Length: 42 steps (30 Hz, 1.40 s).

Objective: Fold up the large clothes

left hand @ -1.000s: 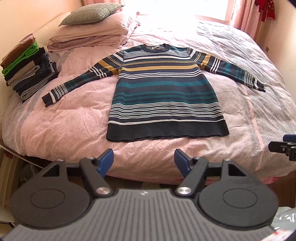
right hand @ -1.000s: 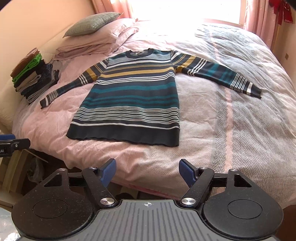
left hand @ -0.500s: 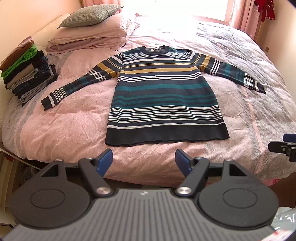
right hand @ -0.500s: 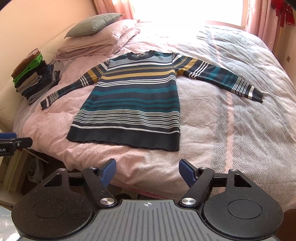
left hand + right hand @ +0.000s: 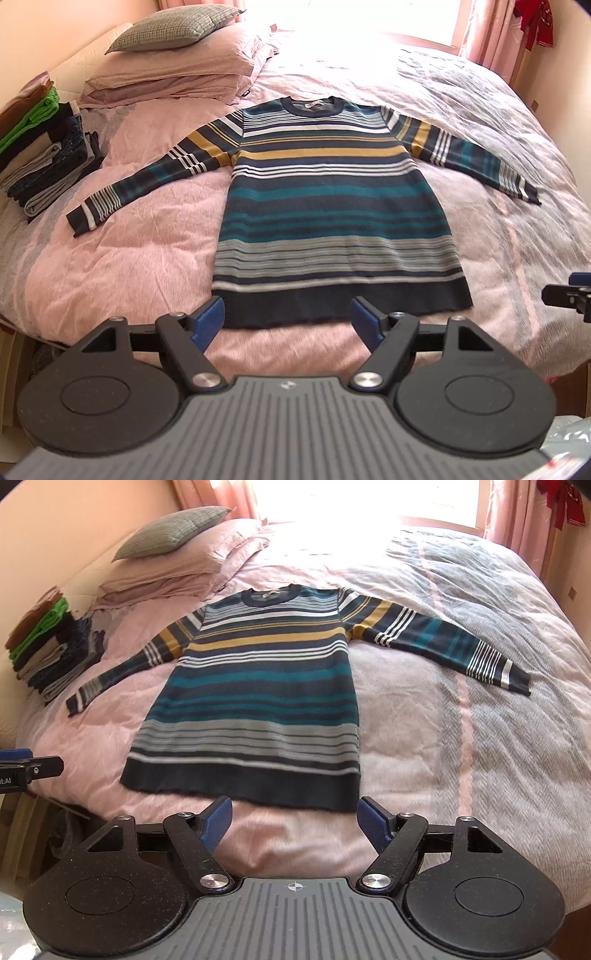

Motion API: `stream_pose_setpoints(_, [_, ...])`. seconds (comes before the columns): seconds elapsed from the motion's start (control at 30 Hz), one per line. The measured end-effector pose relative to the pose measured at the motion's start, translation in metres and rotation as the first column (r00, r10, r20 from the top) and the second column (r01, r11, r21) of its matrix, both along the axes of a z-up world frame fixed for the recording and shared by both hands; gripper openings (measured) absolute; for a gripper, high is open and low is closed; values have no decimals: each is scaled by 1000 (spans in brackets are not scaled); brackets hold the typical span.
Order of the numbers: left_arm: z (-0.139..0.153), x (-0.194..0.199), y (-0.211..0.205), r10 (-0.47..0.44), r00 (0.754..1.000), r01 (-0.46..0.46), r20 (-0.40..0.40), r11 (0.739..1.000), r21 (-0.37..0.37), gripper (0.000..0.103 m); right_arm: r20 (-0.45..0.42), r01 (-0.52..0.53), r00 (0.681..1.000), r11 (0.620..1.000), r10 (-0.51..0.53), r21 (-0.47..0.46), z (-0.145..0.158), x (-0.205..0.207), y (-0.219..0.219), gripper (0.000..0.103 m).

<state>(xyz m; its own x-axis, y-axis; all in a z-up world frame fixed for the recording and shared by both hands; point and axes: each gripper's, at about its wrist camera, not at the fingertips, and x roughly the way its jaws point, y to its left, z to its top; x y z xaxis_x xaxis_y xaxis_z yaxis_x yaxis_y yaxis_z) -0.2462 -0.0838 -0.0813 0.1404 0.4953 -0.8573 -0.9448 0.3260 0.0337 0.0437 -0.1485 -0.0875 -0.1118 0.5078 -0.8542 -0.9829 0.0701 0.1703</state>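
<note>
A long-sleeved striped sweater point(image 5: 332, 206) point(image 5: 258, 701) in navy, teal, mustard and white lies flat and face up on the bed, both sleeves spread out, hem toward me. My left gripper point(image 5: 288, 319) hovers open just short of the hem, nothing between its blue pads. My right gripper point(image 5: 295, 819) is also open and empty, near the hem's right half. The tip of the right gripper point(image 5: 569, 295) shows at the left wrist view's right edge, and the left gripper's tip point(image 5: 29, 768) at the right wrist view's left edge.
The pink and grey quilt point(image 5: 129, 266) covers the bed. A stack of folded clothes point(image 5: 40, 155) point(image 5: 51, 646) sits at the left edge. Pink pillows with a grey cushion point(image 5: 173, 33) lie at the head, under a bright window.
Both grippers have come closer to the bed; the sweater's hem now sits just beyond the fingertips. Both remain open and the sweater has not moved.
</note>
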Motion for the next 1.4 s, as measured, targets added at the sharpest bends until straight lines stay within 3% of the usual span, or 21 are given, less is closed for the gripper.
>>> stream_pose_setpoints(0.17, [-9, -30, 73, 55, 996, -53, 70, 998, -24, 72, 0, 43, 999, 999, -43, -2, -3, -9, 55, 72])
stream_pose_setpoints(0.37, [-22, -86, 157, 176, 973, -169, 149, 984, -62, 72, -5, 107, 994, 994, -107, -29, -8, -33, 124, 72])
stream_pose_setpoints(0.47, [-36, -122, 189, 251, 947, -239, 202, 968, -80, 72, 11, 115, 993, 992, -115, -57, -13, -49, 155, 72])
stream_pose_setpoints(0.53, [-49, -151, 208, 314, 915, -299, 254, 949, -97, 72, 23, 113, 994, 991, -111, -68, -17, -61, 176, 72])
stream_pose_setpoints(0.6, [-65, -181, 224, 392, 868, -371, 306, 920, -124, 71, 40, 109, 994, 991, -106, -72, -19, -72, 196, 72])
stream_pose_setpoints(0.67, [-84, -214, 241, 489, 796, -461, 357, 872, -166, 69, 56, 107, 993, 991, -103, -76, -21, -80, 212, 72])
stream_pose_setpoints(0.83, [-133, -285, 283, 688, 572, -651, 447, 712, -264, 64, 106, 95, 991, 991, -84, -99, -30, -96, 254, 72])
stream_pose_setpoints(0.93, [-161, -315, 310, 765, 469, -724, 442, 619, -304, 58, 146, 101, 986, 989, -84, -111, -32, -100, 274, 72])
stream_pose_setpoints(1.03, [-189, -339, 335, 812, 380, -773, 442, 542, -331, 56, 170, 121, 980, 986, -101, -113, -33, -98, 292, 72])
stream_pose_setpoints(1.17, [-227, -359, 360, 863, 300, -803, 406, 458, -382, 49, 202, 139, 973, 981, -110, -137, -37, -94, 310, 72])
stream_pose_setpoints(1.33, [-258, -363, 370, 894, 230, -819, 385, 392, -419, 49, 221, 146, 970, 970, -102, -193, -51, -90, 321, 72])
stream_pose_setpoints(1.4, [-266, -364, 372, 902, 209, -835, 378, 366, -411, 44, 216, 149, 971, 964, -101, -219, -59, -88, 324, 72])
